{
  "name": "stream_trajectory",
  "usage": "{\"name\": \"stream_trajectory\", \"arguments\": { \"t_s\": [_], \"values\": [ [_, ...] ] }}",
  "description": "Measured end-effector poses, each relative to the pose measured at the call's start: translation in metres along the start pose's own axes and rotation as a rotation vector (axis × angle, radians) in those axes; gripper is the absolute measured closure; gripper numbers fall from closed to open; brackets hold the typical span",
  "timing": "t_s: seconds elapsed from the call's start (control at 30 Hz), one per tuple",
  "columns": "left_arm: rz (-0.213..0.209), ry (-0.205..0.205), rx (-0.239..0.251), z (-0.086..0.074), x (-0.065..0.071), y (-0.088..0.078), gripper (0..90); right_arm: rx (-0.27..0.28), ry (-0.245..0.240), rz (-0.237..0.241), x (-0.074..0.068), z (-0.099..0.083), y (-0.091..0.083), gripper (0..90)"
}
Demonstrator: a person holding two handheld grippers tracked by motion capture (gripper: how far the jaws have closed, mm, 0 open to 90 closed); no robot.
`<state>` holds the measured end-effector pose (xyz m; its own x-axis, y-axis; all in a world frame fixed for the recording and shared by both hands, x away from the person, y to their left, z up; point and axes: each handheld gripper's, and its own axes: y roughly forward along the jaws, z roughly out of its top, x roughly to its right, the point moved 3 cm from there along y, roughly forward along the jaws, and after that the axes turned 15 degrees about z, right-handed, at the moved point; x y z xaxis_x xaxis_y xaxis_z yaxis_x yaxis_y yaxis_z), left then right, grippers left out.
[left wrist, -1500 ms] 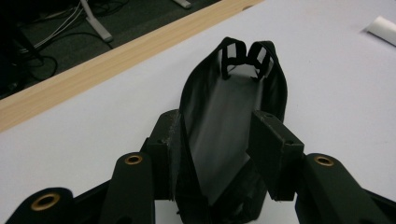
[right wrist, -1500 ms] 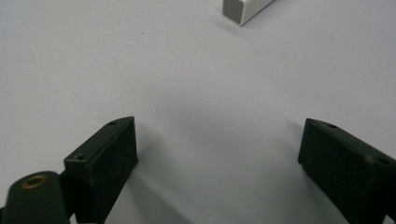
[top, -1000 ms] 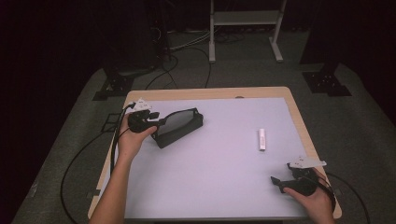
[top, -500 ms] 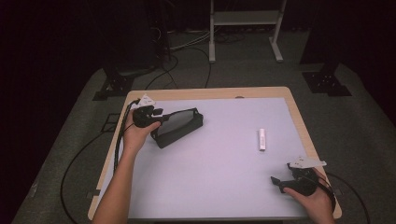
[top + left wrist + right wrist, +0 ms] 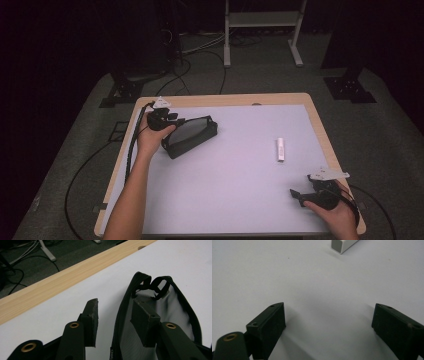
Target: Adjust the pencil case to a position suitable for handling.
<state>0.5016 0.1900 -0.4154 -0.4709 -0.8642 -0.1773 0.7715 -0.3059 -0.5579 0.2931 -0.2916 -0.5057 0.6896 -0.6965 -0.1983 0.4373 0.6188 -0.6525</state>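
A black mesh pouch (image 5: 192, 135) lies open on the white table top (image 5: 240, 175) at the back left. My left gripper (image 5: 179, 124) is at the pouch's left end. In the left gripper view the pouch (image 5: 175, 305) has one jaw inside it and the other outside, so the gripper (image 5: 116, 303) straddles the zipped rim. A gap shows between the outer pad and the rim. The jaws have just been closing a little. My right gripper (image 5: 296, 196) rests open at the front right, nothing between its jaws (image 5: 329, 312). A small white stick (image 5: 280, 149) lies ahead of it (image 5: 343, 245).
The table's wooden border (image 5: 50, 290) runs close behind the pouch. Cables (image 5: 132, 145) trail off the table's left side. Dark stands (image 5: 345, 85) and a white frame (image 5: 260, 30) are on the floor beyond the table.
My left hand has shifted a little toward the table's far edge at the pouch's end. The pouch, the white stick and the right hand have stayed where they were.
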Motion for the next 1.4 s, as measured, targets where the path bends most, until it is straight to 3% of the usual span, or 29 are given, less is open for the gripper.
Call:
{"name": "stream_trajectory", "arguments": {
  "t_s": [0.37, 1.0, 1.27, 1.4],
  "values": [
    [-0.022, 0.022, -0.041, -0.007, 0.004, 0.014, 66.1, 0.0, 0.0, 0.0, 0.0, 0.0, 0.0, 10.6],
    [-0.073, -0.019, -0.065, -0.013, 0.002, 0.02, 87.9, 0.0, 0.0, 0.001, 0.0, 0.0, 0.0, 10.6],
    [-0.096, -0.008, -0.049, -0.011, 0.004, 0.016, 88.6, 0.0, 0.001, 0.001, 0.0, 0.0, 0.0, 10.6],
    [-0.121, -0.022, -0.045, -0.009, 0.006, 0.013, 88.6, 0.001, 0.0, 0.0, 0.0, 0.0, 0.0, 10.6]
  ]
}}
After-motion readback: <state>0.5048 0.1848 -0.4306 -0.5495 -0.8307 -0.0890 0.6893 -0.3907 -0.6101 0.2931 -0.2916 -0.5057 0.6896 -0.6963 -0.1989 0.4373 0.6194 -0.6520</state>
